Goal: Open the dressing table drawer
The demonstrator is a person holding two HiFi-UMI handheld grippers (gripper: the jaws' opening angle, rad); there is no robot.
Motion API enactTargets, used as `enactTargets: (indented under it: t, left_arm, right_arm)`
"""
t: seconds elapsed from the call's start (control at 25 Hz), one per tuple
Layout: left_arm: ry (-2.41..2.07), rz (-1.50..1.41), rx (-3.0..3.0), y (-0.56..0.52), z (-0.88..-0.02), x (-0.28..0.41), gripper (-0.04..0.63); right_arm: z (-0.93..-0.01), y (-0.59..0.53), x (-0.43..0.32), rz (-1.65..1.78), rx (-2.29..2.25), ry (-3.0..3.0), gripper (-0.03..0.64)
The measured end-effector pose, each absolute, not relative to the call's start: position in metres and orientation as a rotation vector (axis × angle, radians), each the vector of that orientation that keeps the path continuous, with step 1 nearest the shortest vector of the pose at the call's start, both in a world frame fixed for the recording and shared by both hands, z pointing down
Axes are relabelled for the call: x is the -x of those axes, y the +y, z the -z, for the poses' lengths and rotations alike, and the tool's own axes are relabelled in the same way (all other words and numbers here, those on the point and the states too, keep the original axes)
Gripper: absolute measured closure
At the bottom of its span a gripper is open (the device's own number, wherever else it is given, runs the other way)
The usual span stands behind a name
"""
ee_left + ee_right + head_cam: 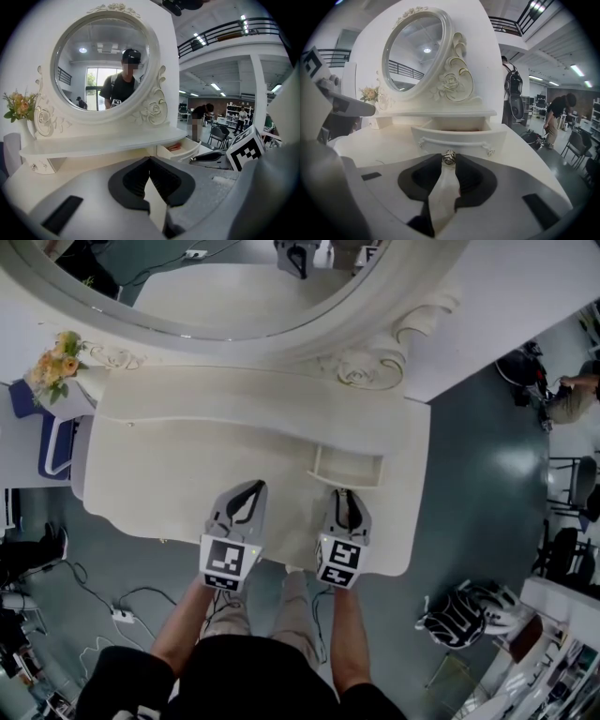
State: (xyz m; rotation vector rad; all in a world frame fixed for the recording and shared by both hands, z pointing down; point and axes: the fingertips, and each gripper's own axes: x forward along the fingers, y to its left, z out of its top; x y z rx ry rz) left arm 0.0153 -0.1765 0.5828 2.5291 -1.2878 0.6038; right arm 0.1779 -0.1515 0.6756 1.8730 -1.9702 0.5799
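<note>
The small drawer point(459, 138) of the white dressing table stands partly pulled out from under the shelf below the oval mirror point(234, 296), on the right side of the surface point(187, 460). The right tongs point(344, 495) are clamped on the drawer's metal knob point(449, 158) at the middle of its front. The left tongs point(149, 161) are closed with nothing between them, above the front of the surface and just beside the right ones.
</note>
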Motion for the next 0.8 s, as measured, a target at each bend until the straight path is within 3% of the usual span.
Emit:
enactTargets:
  t: [0.8]
  left_arm:
    - [-1.305, -0.603, -2.527, -0.1665, -0.5757, -0.006, 0.592]
  right_arm:
    - [-0.6717, -0.144, -0.1795, -0.557, -1.914, -1.955, 0.514]
